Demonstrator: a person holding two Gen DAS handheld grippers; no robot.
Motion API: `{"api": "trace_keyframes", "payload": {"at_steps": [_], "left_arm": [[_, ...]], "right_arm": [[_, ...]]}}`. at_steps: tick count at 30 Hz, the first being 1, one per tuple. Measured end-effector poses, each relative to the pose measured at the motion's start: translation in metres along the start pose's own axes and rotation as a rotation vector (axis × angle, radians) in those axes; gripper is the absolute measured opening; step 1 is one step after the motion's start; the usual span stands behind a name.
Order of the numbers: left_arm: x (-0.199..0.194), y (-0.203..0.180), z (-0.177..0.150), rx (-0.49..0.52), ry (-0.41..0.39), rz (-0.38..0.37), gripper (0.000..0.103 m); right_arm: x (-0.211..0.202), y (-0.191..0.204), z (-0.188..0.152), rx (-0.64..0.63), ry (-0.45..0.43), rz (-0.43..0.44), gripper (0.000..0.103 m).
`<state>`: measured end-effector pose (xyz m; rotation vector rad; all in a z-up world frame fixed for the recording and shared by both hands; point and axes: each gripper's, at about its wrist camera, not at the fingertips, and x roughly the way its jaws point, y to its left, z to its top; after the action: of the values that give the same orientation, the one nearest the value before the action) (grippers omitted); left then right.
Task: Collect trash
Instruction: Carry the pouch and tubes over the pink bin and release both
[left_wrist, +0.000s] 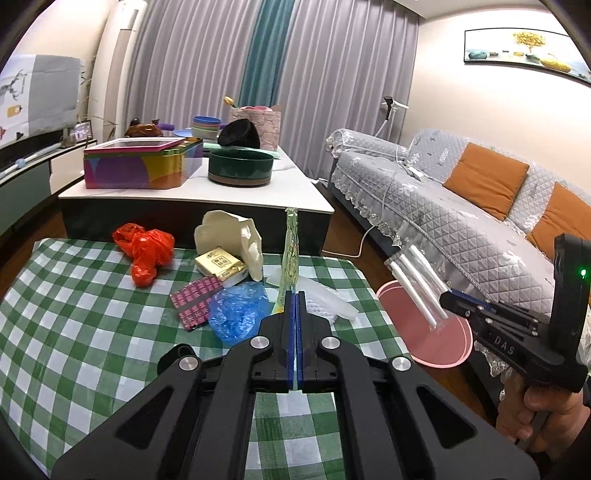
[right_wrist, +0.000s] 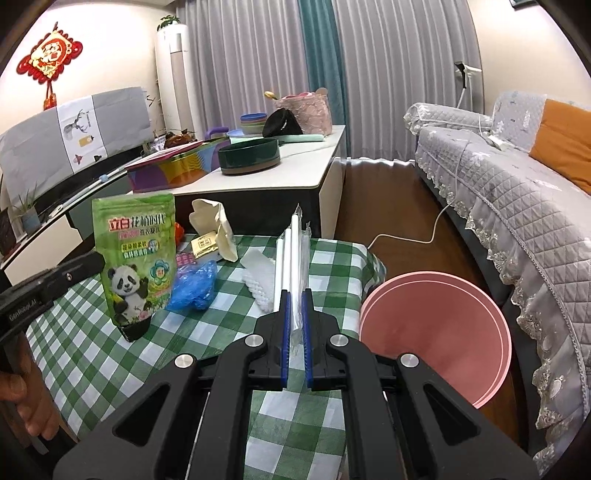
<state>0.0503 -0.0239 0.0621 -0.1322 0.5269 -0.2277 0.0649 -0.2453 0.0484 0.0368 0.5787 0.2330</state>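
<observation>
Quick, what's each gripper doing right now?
Left gripper: shut on the green panda pouch.
Right gripper: shut on the clear packet of white straws.

Both grippers are matte black: the left gripper (left_wrist: 295, 295) and right gripper (right_wrist: 295, 295) have blue-edged fingers, open-framed linkage arms and 4 silver pivot screws each; the right carries white "DAS" lettering and a green light; bare-skinned hands grip the handles

Left gripper (left_wrist: 294, 295) and right gripper (right_wrist: 295, 295) both clamped, held level.
</observation>
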Motion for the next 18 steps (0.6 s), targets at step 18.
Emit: {"api": "trace_keyframes", "payload": {"at_steps": [18], "left_arm": [[0.017, -0.019, -0.004, 0.036, 0.018, -0.010, 0.000]], "right_arm": [[-0.009, -0.034, 0.006, 0.055, -0.038, -0.056, 0.006]]}}
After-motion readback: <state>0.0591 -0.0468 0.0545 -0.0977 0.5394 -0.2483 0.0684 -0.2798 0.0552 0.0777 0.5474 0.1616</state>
